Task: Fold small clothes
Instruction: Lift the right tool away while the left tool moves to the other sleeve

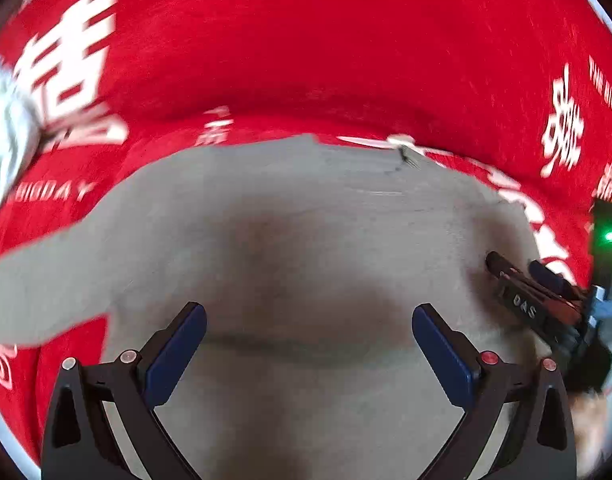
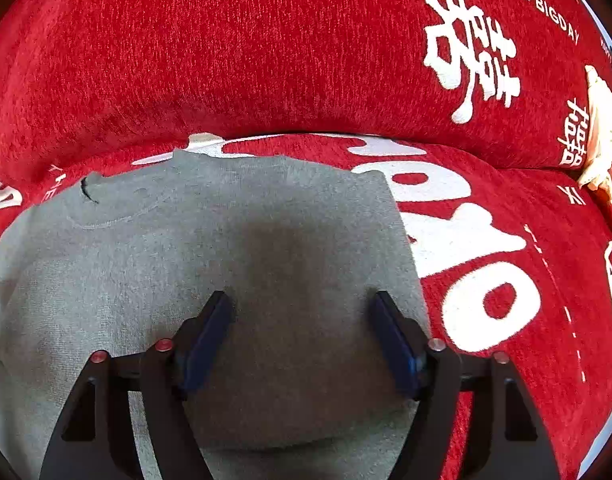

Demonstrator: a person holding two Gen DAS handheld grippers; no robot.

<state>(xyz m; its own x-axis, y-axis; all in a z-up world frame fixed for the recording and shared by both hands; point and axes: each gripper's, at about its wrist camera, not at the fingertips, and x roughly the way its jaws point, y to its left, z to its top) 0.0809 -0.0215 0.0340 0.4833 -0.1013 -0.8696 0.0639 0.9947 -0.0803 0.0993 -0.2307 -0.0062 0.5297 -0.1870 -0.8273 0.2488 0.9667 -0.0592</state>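
A small grey knitted garment [image 2: 210, 264] of soft, slightly fuzzy fabric lies spread flat on a red chenille cover [image 2: 234, 52] printed with large white characters and small white lettering. The cover has a ribbed, plush pile and drapes over a padded seat and a rounded back cushion behind it. In the right wrist view the garment's curved neckline faces away from the camera, with a short dark mark beside it, and its right edge runs straight down to the fingers.

The right hand-held gripper [image 2: 302, 332] hangs over the garment with its jaws spread apart and nothing between the blue pads [image 2: 204, 344]; grey cloth shows in the gap. The left hand-held gripper [image 1: 307, 352] is also wide open above the grey fabric, its blue pads [image 1: 178, 354] clear of any cloth.

The left wrist view, blurred by motion, shows what the right one does not: a sleeve [image 1: 42, 284] of the garment reaching out to the left over the red cover, a pale blurred cloth [image 1: 6, 132] at the left edge, and the other black tool with a green light [image 1: 611, 235] at the right edge. Only the right wrist view shows a cream and patterned cloth item [image 2: 605, 140] lying at the far right where seat and cushion meet.
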